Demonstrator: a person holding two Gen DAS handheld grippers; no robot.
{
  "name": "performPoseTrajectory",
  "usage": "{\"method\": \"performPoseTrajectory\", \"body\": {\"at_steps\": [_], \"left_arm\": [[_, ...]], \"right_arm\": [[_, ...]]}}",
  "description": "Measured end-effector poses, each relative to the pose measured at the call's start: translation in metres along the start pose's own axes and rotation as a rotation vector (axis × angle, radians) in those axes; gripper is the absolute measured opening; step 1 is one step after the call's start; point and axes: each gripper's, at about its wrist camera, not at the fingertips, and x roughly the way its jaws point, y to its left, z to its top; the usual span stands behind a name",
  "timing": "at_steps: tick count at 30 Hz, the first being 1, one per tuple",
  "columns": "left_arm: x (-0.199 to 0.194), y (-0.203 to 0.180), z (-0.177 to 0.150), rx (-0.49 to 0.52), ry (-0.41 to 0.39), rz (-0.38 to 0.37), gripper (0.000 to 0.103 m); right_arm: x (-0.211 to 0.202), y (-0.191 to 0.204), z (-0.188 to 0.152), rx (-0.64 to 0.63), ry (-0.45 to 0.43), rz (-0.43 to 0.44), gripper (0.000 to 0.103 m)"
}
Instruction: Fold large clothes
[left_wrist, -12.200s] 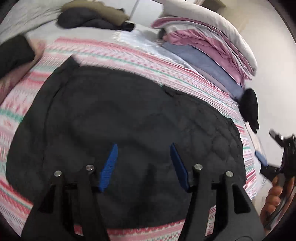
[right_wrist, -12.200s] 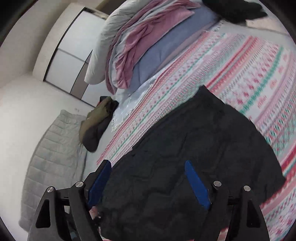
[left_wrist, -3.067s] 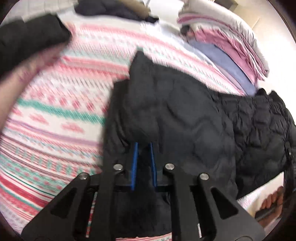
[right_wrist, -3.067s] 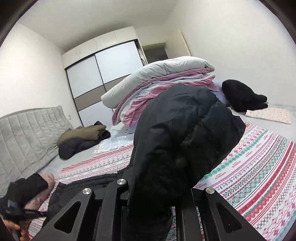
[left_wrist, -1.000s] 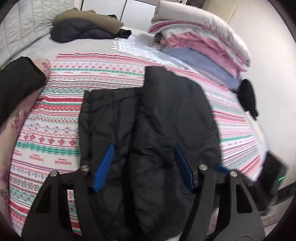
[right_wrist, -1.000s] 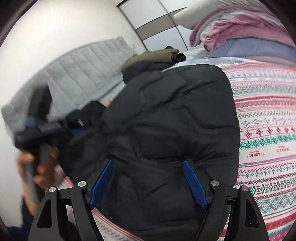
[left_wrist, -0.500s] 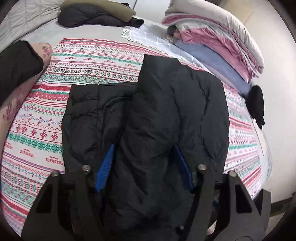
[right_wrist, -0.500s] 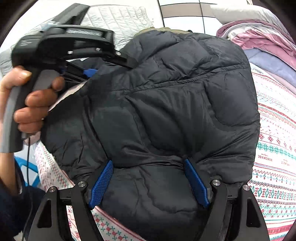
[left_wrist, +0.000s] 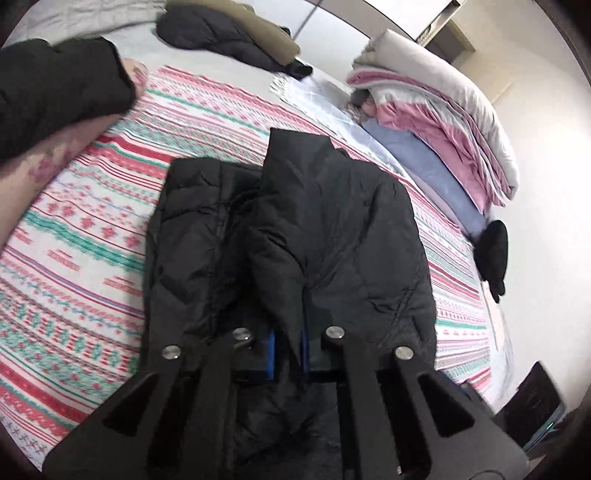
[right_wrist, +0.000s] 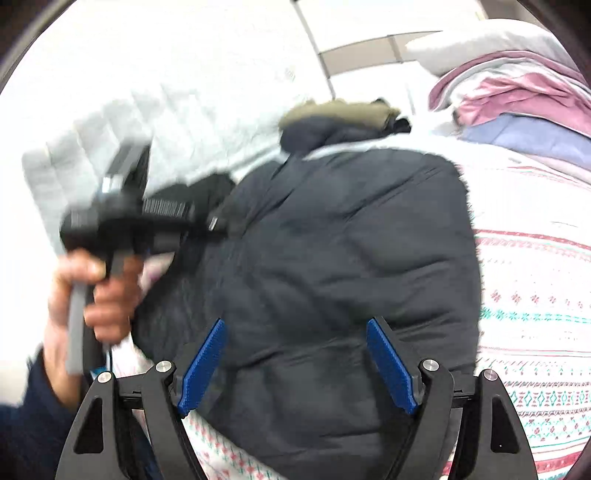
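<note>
A black quilted jacket (left_wrist: 332, 229) lies partly folded on the patterned blanket (left_wrist: 74, 240), its right half laid over the left. My left gripper (left_wrist: 287, 349) is closing its blue pads on a raised fold at the jacket's near edge, and the fabric is pinched between them. In the right wrist view the same jacket (right_wrist: 351, 258) fills the middle. My right gripper (right_wrist: 295, 365) hangs open just above its near hem, nothing pressed between its pads. The left gripper's body (right_wrist: 122, 221), held by a hand (right_wrist: 99, 295), shows blurred at the jacket's left side.
A pile of folded pink, blue and grey bedding (left_wrist: 443, 122) stands at the far right. Olive and dark clothes (left_wrist: 229, 40) lie at the back. A small black garment (left_wrist: 493, 254) sits at the right edge. A dark-sleeved limb (left_wrist: 55, 85) rests at the left.
The left pads went from wide apart to nearly together, pinching a jacket fold. The left gripper dropped closer to the jacket. The right gripper stayed open and shifted slightly.
</note>
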Motion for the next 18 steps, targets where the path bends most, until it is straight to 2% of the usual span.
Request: {"method": "performPoseTrajectory", "body": {"at_steps": [3, 5, 7, 9, 11, 15, 18], "left_arm": [[0.014, 0.008, -0.004, -0.004, 0.006, 0.022, 0.013], [0.030, 0.016, -0.007, -0.018, 0.047, 0.012, 0.017], [0.040, 0.024, -0.010, -0.045, 0.071, -0.024, 0.019], [0.045, 0.031, -0.011, -0.079, 0.086, -0.058, 0.020], [0.048, 0.033, -0.013, -0.079, 0.090, -0.069, 0.020], [0.054, 0.027, -0.017, -0.022, 0.087, -0.024, 0.020], [0.055, 0.023, -0.019, 0.011, 0.083, 0.010, 0.020]], "right_arm": [[0.000, -0.015, 0.007, 0.046, -0.029, -0.019, 0.080], [0.017, -0.016, 0.008, 0.060, 0.028, -0.024, 0.080], [0.040, -0.011, 0.001, 0.048, 0.114, -0.077, 0.080], [0.048, -0.014, -0.005, 0.038, 0.149, -0.115, 0.080], [0.052, -0.020, -0.006, 0.064, 0.175, -0.111, 0.080], [0.064, -0.026, -0.005, 0.071, 0.216, -0.125, 0.080], [0.061, -0.026, -0.001, 0.046, 0.213, -0.130, 0.080]]}}
